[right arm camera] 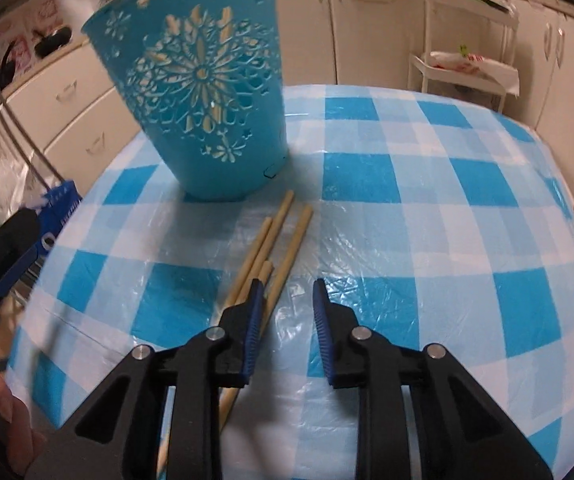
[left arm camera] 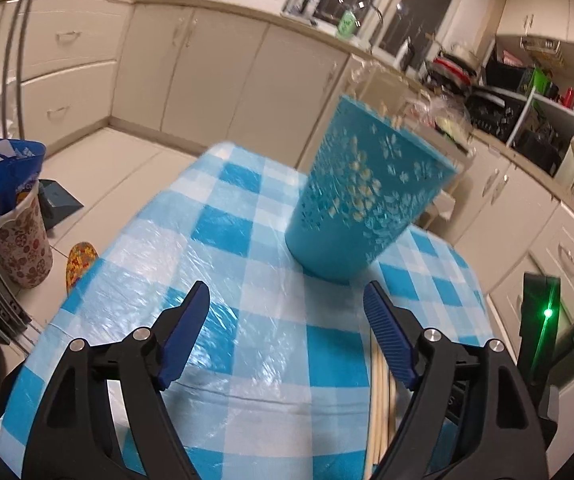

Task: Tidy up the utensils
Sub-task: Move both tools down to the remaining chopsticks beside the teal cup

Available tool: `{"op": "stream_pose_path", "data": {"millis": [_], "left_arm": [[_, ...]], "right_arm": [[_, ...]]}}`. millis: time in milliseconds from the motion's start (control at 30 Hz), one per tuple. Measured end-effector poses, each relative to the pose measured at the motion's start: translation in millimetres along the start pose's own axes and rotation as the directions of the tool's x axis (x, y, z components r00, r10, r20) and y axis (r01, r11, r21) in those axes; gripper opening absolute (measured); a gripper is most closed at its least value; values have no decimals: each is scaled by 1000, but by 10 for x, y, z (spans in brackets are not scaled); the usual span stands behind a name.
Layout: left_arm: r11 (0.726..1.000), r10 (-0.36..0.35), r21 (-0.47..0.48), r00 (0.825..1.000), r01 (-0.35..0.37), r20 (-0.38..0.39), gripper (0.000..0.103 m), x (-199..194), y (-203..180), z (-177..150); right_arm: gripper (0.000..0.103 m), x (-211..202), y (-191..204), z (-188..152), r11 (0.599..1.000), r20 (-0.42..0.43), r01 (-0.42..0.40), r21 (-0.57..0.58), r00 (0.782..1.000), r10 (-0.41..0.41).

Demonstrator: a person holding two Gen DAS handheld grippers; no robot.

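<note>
Four pale wooden chopsticks (right arm camera: 277,236) lay side by side on the blue-and-white checked tablecloth (right arm camera: 407,184), which was covered by a clear plastic sheet, their far ends pointing toward a teal holder (right arm camera: 203,92) with snowflake cut-outs that stood upright just beyond them. More pale sticks showed through the cut-outs and above the rim of the holder (left arm camera: 363,196), so some were already standing inside it. The right gripper (right arm camera: 287,292) hung low over the near part of the loose chopsticks, its blue pads parted only a narrow way; the sticks ran beneath its left finger, and nothing sat between the pads, only bare cloth. Whether that finger touched the sticks I could not tell. The left gripper (left arm camera: 287,296) was spread wide, nothing in its grasp, aimed at the foot of the holder but apart from it, with the ends of the chopsticks (left arm camera: 381,404) lying under its right finger. From the right wrist view the left gripper appeared at the table's left edge, and part of a hand (right arm camera: 11,412) showed in the lower corner. Cream cabinets (left arm camera: 223,64) ran around the kitchen behind, and a blue bag (left arm camera: 3,176) sat in a floral bin on the floor.
</note>
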State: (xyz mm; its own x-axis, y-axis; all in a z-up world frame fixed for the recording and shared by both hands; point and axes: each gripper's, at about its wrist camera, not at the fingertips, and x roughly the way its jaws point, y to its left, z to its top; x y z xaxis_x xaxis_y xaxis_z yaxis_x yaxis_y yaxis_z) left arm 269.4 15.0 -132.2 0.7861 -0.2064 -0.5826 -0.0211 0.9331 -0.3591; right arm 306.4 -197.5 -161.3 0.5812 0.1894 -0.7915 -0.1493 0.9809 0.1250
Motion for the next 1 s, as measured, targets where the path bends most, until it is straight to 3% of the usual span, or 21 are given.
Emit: {"op": "stream_pose_path", "data": {"millis": [100,200,367,500,667,867,1000], "left_arm": [[999,-5,31,998,6,-62,76,123,-124,-5],[994,13,108,993,1,-121,76,262,-320,-26],[964,83,263,977,-29,-198,76,516,-673,-138],[945,135,323,963,-55,-232,76,649,-836,-213],[923,209,370,946,-107,-247,73,782,-945,-265],[922,267,349,928,-168,-258,66,850,-888,-314],[920,268,351,931,-172,-247,59,837,-934,-358]], "right_arm": [[22,-32,31,-39,991,-22,3,-131,1000,-6],[18,-103,-72,-101,988,-36,-6,-157,999,0],[10,-270,-438,-243,995,-26,-47,-93,999,45],[9,-318,-570,-294,994,-16,-102,-36,995,102],[9,-316,-614,-279,992,-15,-129,-11,991,129],[9,-309,-610,-267,990,-19,-139,-13,990,139],[10,-270,-512,-238,988,-30,-149,-41,989,148]]}}
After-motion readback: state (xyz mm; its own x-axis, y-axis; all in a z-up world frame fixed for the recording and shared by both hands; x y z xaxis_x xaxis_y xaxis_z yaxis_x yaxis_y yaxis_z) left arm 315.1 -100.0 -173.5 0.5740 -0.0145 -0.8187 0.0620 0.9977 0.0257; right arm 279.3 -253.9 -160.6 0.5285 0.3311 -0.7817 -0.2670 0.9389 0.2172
